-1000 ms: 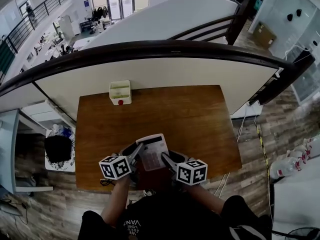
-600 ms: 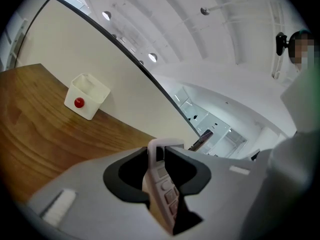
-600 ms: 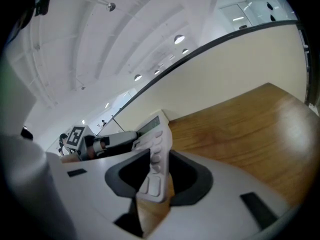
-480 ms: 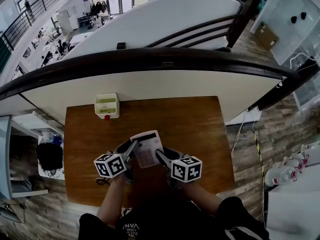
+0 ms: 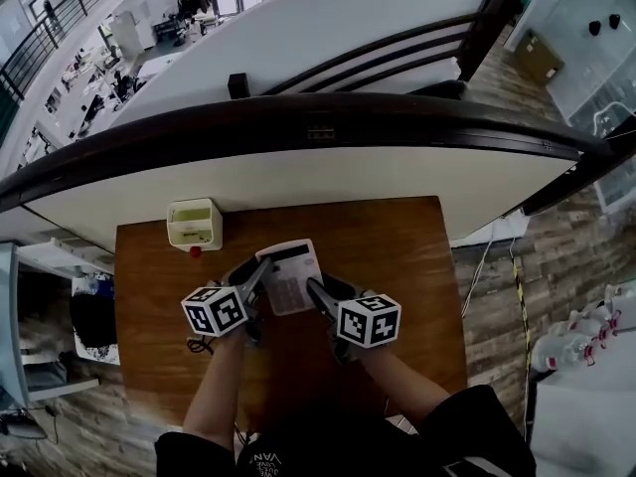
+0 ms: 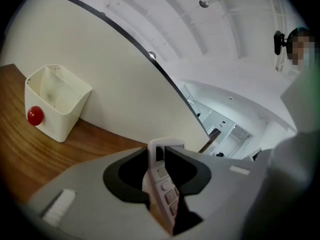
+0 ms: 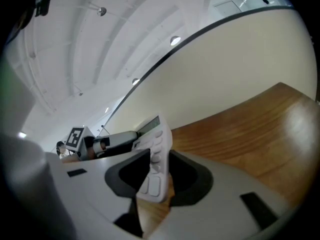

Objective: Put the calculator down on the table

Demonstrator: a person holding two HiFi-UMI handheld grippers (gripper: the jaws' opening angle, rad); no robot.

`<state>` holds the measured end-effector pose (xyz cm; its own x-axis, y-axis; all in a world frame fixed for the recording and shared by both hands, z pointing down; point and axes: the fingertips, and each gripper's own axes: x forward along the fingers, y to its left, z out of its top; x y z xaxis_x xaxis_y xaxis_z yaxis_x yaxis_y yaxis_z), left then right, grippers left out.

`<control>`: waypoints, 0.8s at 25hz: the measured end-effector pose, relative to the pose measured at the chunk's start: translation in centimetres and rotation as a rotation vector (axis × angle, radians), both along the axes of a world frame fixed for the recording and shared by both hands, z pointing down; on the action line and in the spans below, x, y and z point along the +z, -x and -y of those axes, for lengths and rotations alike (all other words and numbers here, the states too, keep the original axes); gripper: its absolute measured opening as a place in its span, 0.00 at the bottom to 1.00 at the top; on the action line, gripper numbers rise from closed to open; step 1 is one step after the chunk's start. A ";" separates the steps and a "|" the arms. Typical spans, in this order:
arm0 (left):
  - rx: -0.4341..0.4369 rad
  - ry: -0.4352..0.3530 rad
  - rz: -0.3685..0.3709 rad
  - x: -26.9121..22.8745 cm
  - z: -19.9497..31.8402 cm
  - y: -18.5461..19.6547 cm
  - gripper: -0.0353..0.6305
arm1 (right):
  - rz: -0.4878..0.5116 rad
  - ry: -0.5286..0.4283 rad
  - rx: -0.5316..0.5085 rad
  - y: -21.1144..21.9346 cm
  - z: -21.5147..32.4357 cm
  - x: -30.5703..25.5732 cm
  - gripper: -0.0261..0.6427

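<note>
A white calculator (image 5: 290,277) with grey keys hangs over the brown wooden table (image 5: 397,256), held from both sides. My left gripper (image 5: 254,282) is shut on its left edge, and in the left gripper view the calculator (image 6: 162,184) stands edge-on between the jaws of that gripper (image 6: 159,181). My right gripper (image 5: 316,292) is shut on its right edge; the right gripper view shows the calculator (image 7: 155,156) tilted, keys facing up-left, in my right gripper (image 7: 154,176). In that view the left gripper (image 7: 107,140) is behind it.
A small cream box (image 5: 193,224) with a red button stands at the table's back left, also visible in the left gripper view as the cream box (image 6: 56,101). A cream curved partition (image 5: 318,172) with a dark rail borders the table's far edge. Wood floor lies to the right.
Both grippers have carried the calculator forward over the table, away from the near edge and toward the partition. The grip on both sides is unchanged.
</note>
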<state>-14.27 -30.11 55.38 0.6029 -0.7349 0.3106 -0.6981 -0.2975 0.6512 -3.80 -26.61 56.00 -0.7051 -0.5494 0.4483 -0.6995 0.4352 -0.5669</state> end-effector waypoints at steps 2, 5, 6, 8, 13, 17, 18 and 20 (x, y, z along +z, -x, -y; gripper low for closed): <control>0.002 -0.004 0.012 0.5 1.5 -0.2 0.19 | 0.014 0.006 0.012 -0.2 1.4 0.6 0.23; 0.004 -0.006 0.030 1.6 3.6 -0.3 0.20 | 0.027 0.016 0.028 -0.2 3.4 1.6 0.23; 0.005 -0.005 0.036 1.9 4.3 -0.3 0.20 | 0.029 0.019 0.034 -0.3 4.0 2.0 0.23; 0.007 -0.002 0.052 2.6 5.4 -0.4 0.20 | 0.033 0.027 0.042 -0.3 5.0 2.7 0.23; 0.010 -0.009 0.087 4.0 7.9 -0.2 0.20 | 0.026 0.026 0.039 0.0 7.6 4.4 0.23; 0.000 0.013 0.106 5.6 9.5 0.2 0.20 | 0.028 0.049 0.048 0.5 8.9 5.7 0.23; 0.000 0.021 0.111 6.0 9.9 0.3 0.20 | 0.033 0.057 0.051 0.6 9.2 6.0 0.23; 0.002 0.032 0.127 6.7 10.7 0.2 0.20 | 0.040 0.073 0.060 0.6 9.8 6.7 0.23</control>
<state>-14.48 -40.79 62.06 0.5589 -0.7221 0.4077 -0.7748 -0.2795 0.5671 -4.44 -36.38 62.71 -0.6901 -0.5578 0.4610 -0.6993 0.3501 -0.6232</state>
